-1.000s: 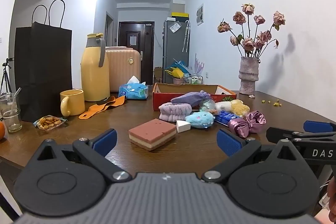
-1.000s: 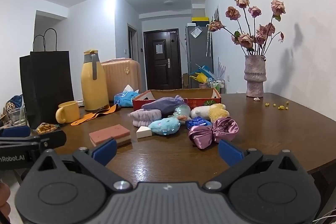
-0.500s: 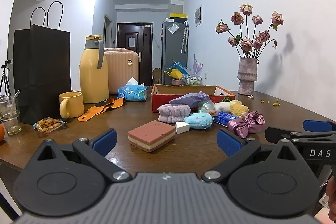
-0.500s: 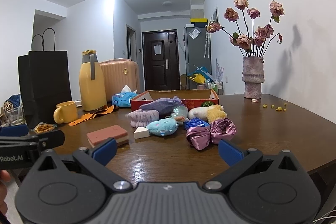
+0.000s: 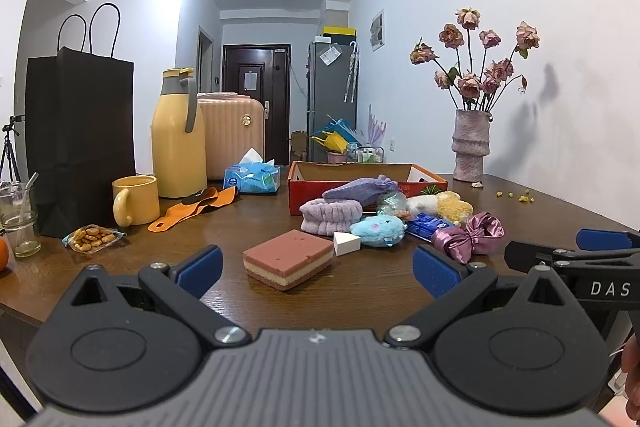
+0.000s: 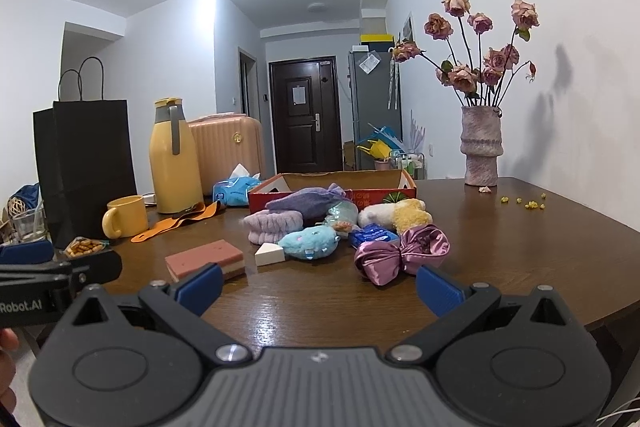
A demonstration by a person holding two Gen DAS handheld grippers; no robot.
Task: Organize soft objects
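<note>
a: how are the tools held?

b: the left tool (image 5: 316, 265) is held wide apart, and nothing is gripped. the right tool (image 6: 320, 285) is held wide apart too, with nothing in it. both are kept low by the near edge of the bench (image 6: 520, 251), likely so the soft things can be reached next.

a: where are the soft things?

b: they are heaped on the bench in front of the red box (image 5: 430, 179). a sponge (image 5: 288, 259) is laid nearest, a bit apart from the heap. a white wedge (image 5: 346, 243) is set by a blue plush (image 5: 378, 230). a pink bow (image 6: 402, 253) is seen at the right.

a: what is in the box?

b: not much can be seen inside. a purple pouch (image 5: 360, 187) is leaned on its front wall, on top of a purple band (image 5: 330, 215). so nothing looks sorted yet.
</note>
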